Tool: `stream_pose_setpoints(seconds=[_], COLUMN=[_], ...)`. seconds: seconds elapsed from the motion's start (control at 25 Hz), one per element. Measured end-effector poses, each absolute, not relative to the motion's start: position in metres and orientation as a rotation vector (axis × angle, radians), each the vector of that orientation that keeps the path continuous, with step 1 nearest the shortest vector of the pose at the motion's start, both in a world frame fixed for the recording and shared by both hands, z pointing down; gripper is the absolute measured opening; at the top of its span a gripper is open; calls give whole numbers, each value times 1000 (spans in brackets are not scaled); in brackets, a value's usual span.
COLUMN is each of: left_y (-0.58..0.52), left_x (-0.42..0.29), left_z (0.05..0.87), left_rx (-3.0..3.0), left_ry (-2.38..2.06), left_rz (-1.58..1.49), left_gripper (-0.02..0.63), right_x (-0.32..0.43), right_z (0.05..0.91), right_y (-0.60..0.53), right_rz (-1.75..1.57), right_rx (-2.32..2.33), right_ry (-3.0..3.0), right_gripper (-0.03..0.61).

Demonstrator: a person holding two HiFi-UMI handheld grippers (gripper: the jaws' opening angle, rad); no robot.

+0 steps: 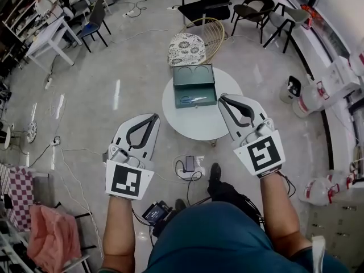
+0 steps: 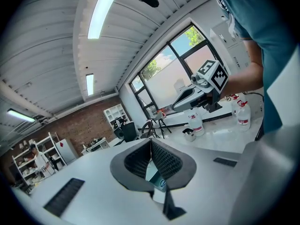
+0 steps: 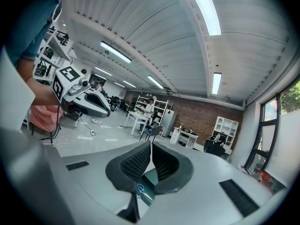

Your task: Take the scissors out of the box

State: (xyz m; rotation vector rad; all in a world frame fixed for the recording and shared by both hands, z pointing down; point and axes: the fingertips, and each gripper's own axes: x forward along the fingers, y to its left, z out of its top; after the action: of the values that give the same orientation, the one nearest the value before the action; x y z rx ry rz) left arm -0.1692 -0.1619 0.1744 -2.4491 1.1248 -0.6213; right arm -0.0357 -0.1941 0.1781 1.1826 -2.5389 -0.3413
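Scissors [image 1: 190, 100], blue-handled, lie flat in the open green metal box [image 1: 193, 75] on the round white table [image 1: 196, 127], ahead of both tips. The raised lid leaves access from above. Left gripper [image 1: 152, 118] and right gripper [image 1: 223, 99] have jaws together and hold nothing. The right one is just beside the box and probably the picker.

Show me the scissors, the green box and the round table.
scissors [image 1: 195, 99], head view, on the blades
green box [image 1: 194, 75], head view, inside of open lid
round table [image 1: 192, 127], head view, bare top
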Motion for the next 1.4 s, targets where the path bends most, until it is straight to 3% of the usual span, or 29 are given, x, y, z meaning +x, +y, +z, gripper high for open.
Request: stream_pose_setpoints(seconds=[1.4], left_y=[-349], left_x=[-116], left_z=[351], left_rx=[-2623], left_ry=[981], left_rz=[-940], left_gripper=[20], right_x=[28], right_z=[320], right_y=[-326], right_rz=[-101], right_rx=[1148], right_ry=[-2495], right_gripper=[40])
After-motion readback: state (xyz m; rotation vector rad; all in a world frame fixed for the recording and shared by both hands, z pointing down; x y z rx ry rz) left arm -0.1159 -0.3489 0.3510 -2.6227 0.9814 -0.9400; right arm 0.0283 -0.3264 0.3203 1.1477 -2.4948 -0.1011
